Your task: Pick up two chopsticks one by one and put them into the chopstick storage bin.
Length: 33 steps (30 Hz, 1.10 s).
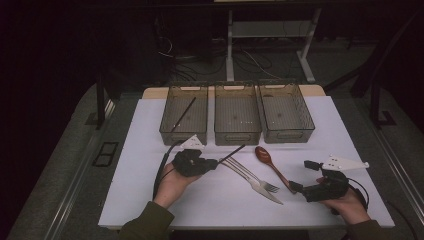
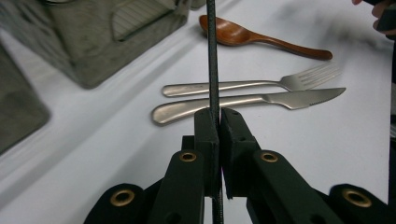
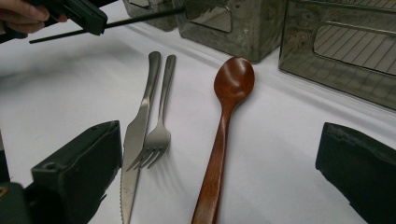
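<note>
Gripping a thin black chopstick (image 2: 213, 60), your left gripper (image 1: 216, 162) has its jaws clamped tight around the stick, which runs up between the pads and on toward the far right, its tip just short of the middle bin (image 1: 237, 114). You hold this gripper above the white table (image 1: 150, 190), near the left-centre, just in front of the left bin (image 1: 184, 114). That left bin holds a second black chopstick (image 1: 184, 113) lying slantwise inside it. A third bin, the right bin (image 1: 286, 112), stands beside the middle one at the far side of the table. In the middle of the table a steel knife (image 2: 243, 101) and a steel fork (image 2: 252, 85) lie side by side, touching or nearly so, and a wooden spoon (image 3: 223, 126) lies just to their right, apart from them. Your right gripper (image 1: 304, 175) rests low at the near right with its jaws spread wide and nothing between them; they point toward the handle ends of the spoon and the cutlery.
</note>
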### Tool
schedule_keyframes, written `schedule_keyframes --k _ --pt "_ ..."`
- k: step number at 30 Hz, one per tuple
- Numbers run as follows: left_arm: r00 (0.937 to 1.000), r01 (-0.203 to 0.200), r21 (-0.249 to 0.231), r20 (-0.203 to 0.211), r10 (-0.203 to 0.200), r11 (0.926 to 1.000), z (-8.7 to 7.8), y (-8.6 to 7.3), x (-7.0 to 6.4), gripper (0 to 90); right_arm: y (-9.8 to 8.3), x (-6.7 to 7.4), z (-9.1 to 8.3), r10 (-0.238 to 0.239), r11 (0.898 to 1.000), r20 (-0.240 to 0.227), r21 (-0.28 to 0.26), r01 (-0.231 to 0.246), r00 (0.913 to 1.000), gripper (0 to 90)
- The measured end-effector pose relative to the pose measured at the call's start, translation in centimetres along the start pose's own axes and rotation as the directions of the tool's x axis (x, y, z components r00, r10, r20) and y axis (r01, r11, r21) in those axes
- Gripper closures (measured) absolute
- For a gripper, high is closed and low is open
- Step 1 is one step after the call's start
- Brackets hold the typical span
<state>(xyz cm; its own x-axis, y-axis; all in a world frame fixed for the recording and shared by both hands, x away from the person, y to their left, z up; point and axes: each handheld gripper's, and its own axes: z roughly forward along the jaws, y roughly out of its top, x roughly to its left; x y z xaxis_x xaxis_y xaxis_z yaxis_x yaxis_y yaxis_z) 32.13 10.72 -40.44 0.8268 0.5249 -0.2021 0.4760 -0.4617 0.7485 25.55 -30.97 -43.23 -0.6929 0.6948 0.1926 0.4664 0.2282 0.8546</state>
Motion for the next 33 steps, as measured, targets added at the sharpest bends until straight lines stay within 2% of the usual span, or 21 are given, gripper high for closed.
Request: schedule_keyframes --k 10,23,26,33 --pt "0.9985 0.026 -0.034 -0.046 -0.028 0.9991 -2.5 -0.3 1.8 85.2 0.0 0.0 0.0 -0.001 1.0 0.0 0.0 0.001 1.0 0.0" --pt "0.9972 0.04 -0.069 -0.06 -0.045 0.9968 -4.4 -0.4 3.6 85.2 0.0 0.0 0.1 0.0 1.0 -0.001 0.005 0.0 1.0 0.0" --pt "0.9979 0.027 -0.06 -0.056 -0.03 0.9978 -4.6 -0.2 4.0 85.2 0.0 0.0 0.1 0.0 1.0 -0.002 0.005 0.0 1.0 0.0" --pt "0.9971 0.022 -0.084 -0.071 -0.028 0.9963 -5.5 0.8 5.1 85.1 0.0 -0.1 0.1 0.0 1.0 0.003 0.008 0.0 1.0 0.0"
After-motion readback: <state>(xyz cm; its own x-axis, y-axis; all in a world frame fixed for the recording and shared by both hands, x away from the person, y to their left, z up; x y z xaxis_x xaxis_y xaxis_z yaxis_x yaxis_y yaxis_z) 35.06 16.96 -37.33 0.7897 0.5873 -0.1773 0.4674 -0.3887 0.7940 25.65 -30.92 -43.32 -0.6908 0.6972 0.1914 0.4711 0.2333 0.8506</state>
